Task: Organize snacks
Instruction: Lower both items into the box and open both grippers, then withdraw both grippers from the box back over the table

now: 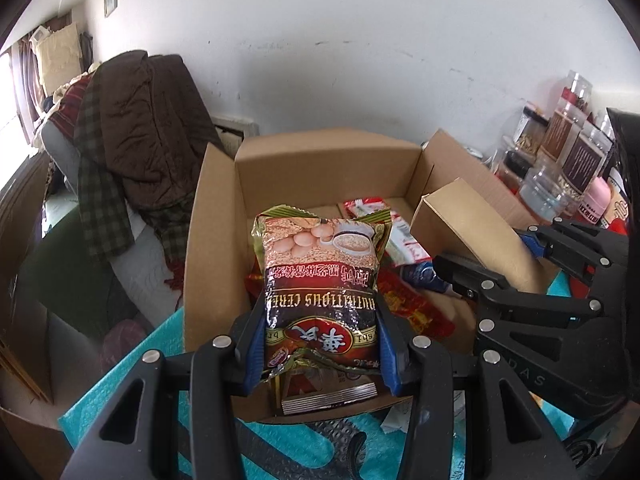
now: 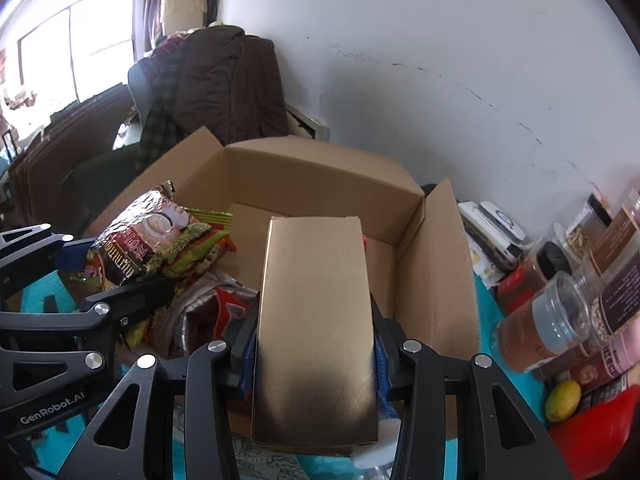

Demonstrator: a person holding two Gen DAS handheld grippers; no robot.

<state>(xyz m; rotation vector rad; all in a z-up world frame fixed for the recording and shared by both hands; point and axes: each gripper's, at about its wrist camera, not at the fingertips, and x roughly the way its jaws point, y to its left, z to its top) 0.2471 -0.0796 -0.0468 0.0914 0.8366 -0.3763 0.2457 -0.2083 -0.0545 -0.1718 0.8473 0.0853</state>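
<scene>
My left gripper (image 1: 320,344) is shut on a shiny cereal bag (image 1: 320,280) with a brown and red print, held above the near side of an open cardboard box (image 1: 320,160). The bag also shows in the right wrist view (image 2: 140,244). My right gripper (image 2: 316,344) is shut on a plain gold carton (image 2: 316,312), held over the same cardboard box (image 2: 320,168). That carton also shows in the left wrist view (image 1: 476,224). Several snack packets (image 1: 400,240) lie inside the box.
Jars and bottles (image 2: 560,320) crowd the right side on a teal mat (image 1: 120,392). A yellow lemon (image 2: 563,399) lies near them. A chair draped with a brown coat (image 1: 144,128) stands to the left. A white wall is behind the box.
</scene>
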